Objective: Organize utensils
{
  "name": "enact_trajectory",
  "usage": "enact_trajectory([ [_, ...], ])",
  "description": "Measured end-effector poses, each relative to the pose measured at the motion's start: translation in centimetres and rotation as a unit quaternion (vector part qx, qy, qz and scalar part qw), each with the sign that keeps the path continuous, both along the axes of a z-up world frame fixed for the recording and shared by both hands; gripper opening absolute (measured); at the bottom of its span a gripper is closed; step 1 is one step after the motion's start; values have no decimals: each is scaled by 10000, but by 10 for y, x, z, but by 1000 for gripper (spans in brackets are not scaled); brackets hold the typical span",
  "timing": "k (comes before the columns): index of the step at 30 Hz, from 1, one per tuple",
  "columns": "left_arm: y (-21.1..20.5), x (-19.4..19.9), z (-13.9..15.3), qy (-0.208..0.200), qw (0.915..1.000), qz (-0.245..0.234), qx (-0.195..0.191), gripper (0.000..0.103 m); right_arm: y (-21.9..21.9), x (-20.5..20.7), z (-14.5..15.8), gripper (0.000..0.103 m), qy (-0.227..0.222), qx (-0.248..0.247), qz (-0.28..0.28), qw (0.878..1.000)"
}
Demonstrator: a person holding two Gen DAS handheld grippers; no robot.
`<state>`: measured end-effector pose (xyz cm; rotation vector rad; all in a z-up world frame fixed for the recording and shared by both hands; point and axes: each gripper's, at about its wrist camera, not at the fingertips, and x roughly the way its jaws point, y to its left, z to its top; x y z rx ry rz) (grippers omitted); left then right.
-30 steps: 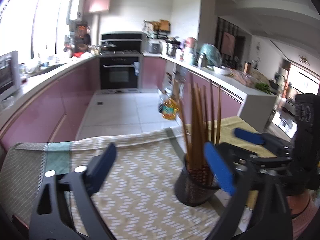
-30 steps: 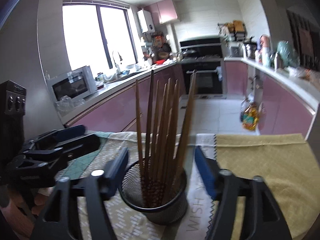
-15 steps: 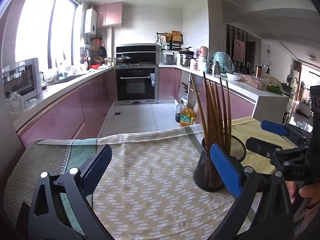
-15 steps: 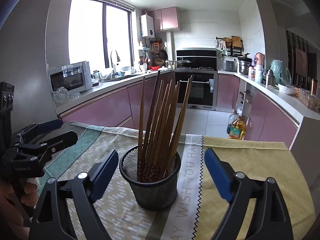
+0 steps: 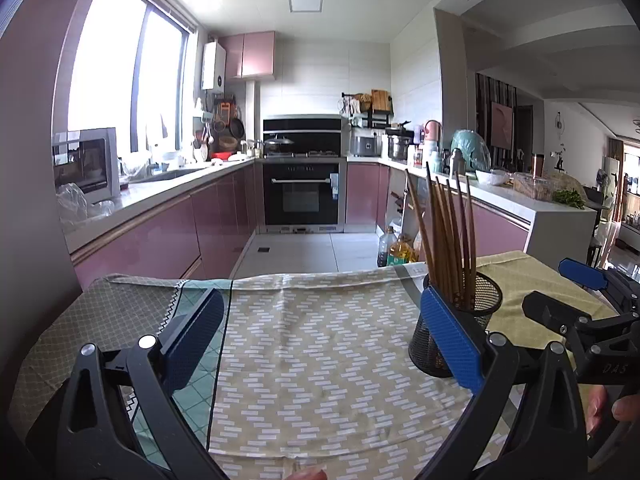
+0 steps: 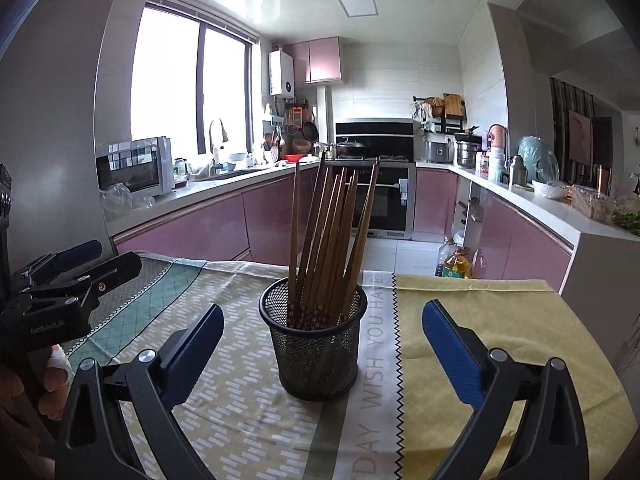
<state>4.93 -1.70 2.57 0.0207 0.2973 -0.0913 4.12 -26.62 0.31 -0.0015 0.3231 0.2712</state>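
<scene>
Right tongs (image 6: 322, 344): blue pads spread wide and opening further, nothing pinched; the mesh holder (image 6: 314, 340) stood in the gap, clear of both pads. Left tongs (image 5: 320, 340): spread, nothing between them but cloth; the right pad overlapped the holder's near left side in that view, contact not determinable. Both tongs' handles were cut off by the lower frame edges; of the person, only fingertips showed at the corners. Chopsticks (image 6: 332, 240): a brown bundle standing tips-up in the holder, long axes near vertical, fanning slightly outward at the top; lower ends hidden behind the mesh, count unclear. Holder upright on the patterned cloth (image 6: 248, 412) covering the desk, beside its printed stripe.
</scene>
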Motion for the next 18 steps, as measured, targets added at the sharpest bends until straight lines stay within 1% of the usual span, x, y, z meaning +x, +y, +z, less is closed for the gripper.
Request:
enact_trajectory([
  [8,0,-19,2,-145,9999,64,-67,97,3,-20,3,96,-209,-1,-118,9997],
  [18,8,-32,5,-236,9993,178,-224,97,8,-31,5,96,-288,-48,-120,9995],
])
